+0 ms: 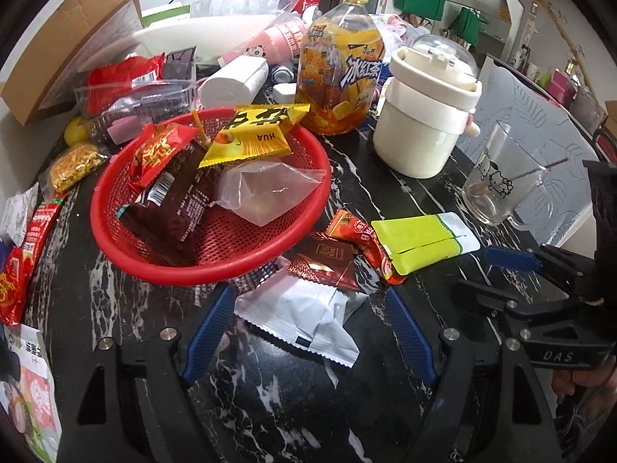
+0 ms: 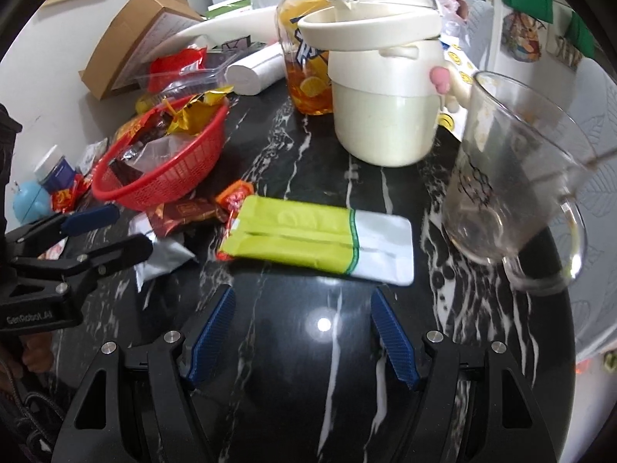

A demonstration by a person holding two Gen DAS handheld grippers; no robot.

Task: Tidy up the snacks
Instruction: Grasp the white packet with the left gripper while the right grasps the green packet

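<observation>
A red mesh basket [image 1: 127, 247] on the black marble table holds several snack packets; it also shows in the right wrist view [image 2: 162, 189]. In front of it lie a white packet [image 1: 308, 320], a dark red packet [image 1: 324, 266], an orange packet [image 1: 354, 231] and a lime-green and white pouch [image 1: 424, 243]. My left gripper [image 1: 312, 328] is open, its fingers either side of the white packet. My right gripper [image 2: 304, 328] is open and empty, just short of the lime-green pouch [image 2: 308, 231]. Each gripper shows in the other view, the right one [image 1: 497, 274] and the left one [image 2: 115, 227].
Behind stand an iced tea bottle [image 1: 339, 73], a cream pot with a clear lid [image 1: 424, 112] and a glass mug [image 1: 501, 177]. A cardboard box [image 1: 69, 38], a paper roll [image 1: 235, 81] and clear trays lie at the back left. More packets [image 1: 23, 262] lie along the left edge.
</observation>
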